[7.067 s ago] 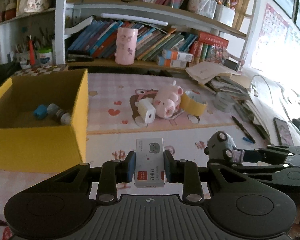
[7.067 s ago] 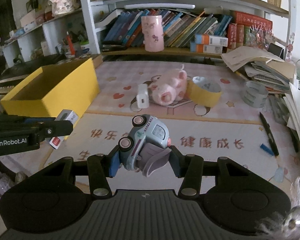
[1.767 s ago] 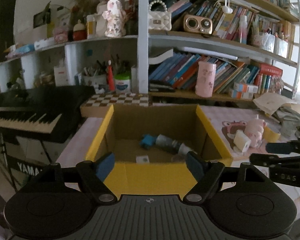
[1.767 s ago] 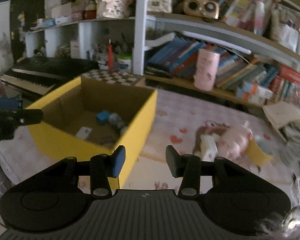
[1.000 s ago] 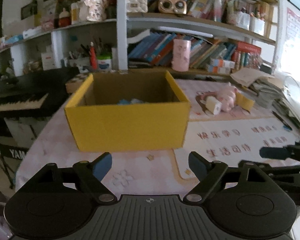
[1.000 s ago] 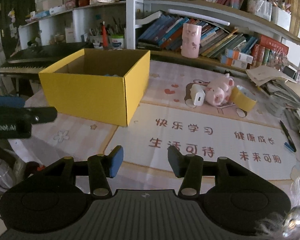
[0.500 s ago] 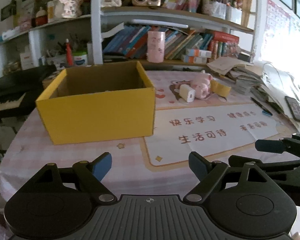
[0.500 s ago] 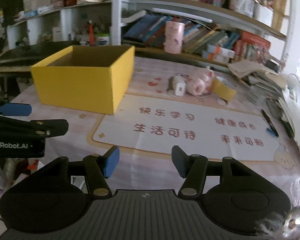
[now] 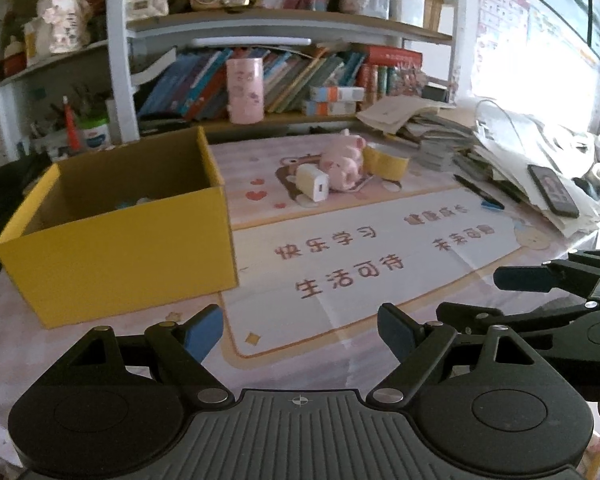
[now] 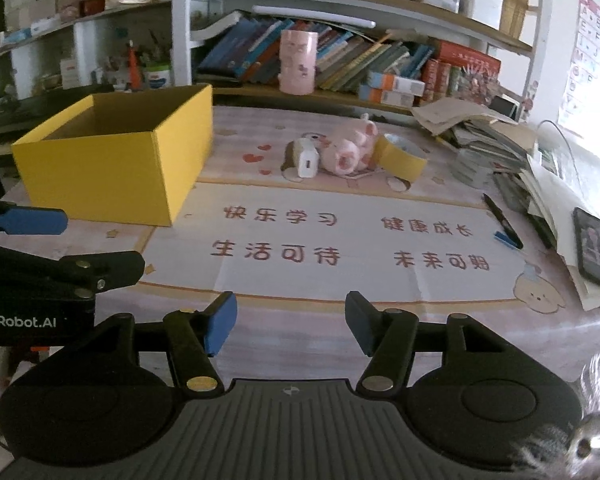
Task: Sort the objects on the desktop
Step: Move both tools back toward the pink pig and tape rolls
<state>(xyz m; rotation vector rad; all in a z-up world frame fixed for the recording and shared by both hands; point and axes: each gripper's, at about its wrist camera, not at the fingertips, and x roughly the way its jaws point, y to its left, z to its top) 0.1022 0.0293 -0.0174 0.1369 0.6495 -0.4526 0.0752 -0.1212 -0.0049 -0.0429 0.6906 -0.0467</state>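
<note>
Both your claws are empty, left claw (image 9: 300,328) spread wide, right claw (image 10: 288,322) opening, and beyond them, right of the yellow box (image 10: 116,156), white charger (image 10: 306,163), pink plush pig (image 10: 348,148) and tape roll (image 10: 402,156) touch, so a sloppy grab could drag a neighbour.

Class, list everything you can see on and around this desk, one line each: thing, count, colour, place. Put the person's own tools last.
box: one, yellow, open-topped, left of the mat.
desk mat: one, pale with red characters, desk centre.
charger: one, white, behind the mat, left of the pig.
plush pig: one, pink, lying between charger and tape.
tape roll: one, yellow, right of the pig.
pen: one, black, right of the mat.
phone: one, dark, on papers at right.
cup: one, pink, on the lower shelf.
books: many, mixed colours, same shelf.
left claw: open, empty.
right claw: opening, empty.
</note>
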